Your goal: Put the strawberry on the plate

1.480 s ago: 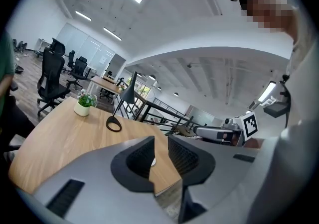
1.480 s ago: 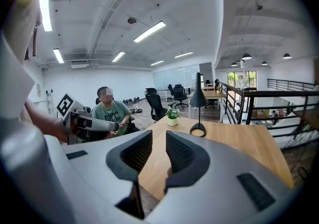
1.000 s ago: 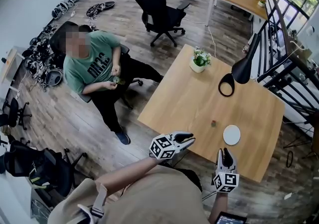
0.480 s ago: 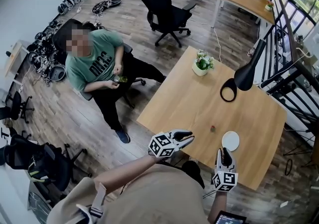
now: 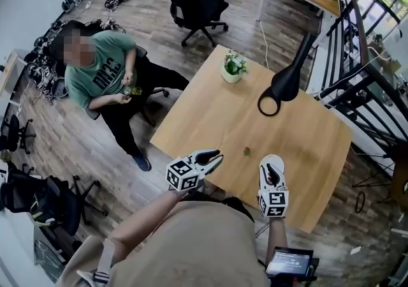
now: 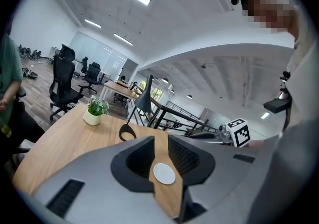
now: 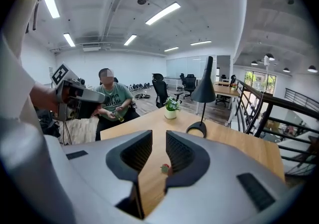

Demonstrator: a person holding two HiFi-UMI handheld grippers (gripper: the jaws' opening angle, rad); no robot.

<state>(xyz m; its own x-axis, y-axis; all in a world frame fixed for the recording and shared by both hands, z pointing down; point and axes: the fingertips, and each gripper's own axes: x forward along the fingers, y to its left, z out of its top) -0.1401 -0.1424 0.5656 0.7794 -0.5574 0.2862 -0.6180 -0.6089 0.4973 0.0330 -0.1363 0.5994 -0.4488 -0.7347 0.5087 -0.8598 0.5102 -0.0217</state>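
left tongs (image 5: pixel 215 154) and right tongs (image 5: pixel 272 169) gape slightly, empty; round white plate (image 6: pixel 164 173), tiny strawberry (image 5: pixel 247 150) on wood table (image 5: pixel 210 107).

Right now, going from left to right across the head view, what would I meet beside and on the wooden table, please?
seated person → potted plant → strawberry → desk lamp

The wooden table (image 5: pixel 204 113) lies open all round the strawberry (image 5: pixel 247 150). Just beside it sits the plate (image 6: pixel 164 173); well beyond it, the black lamp (image 5: pixel 287 80) and a potted plant (image 5: pixel 233 66) stand.
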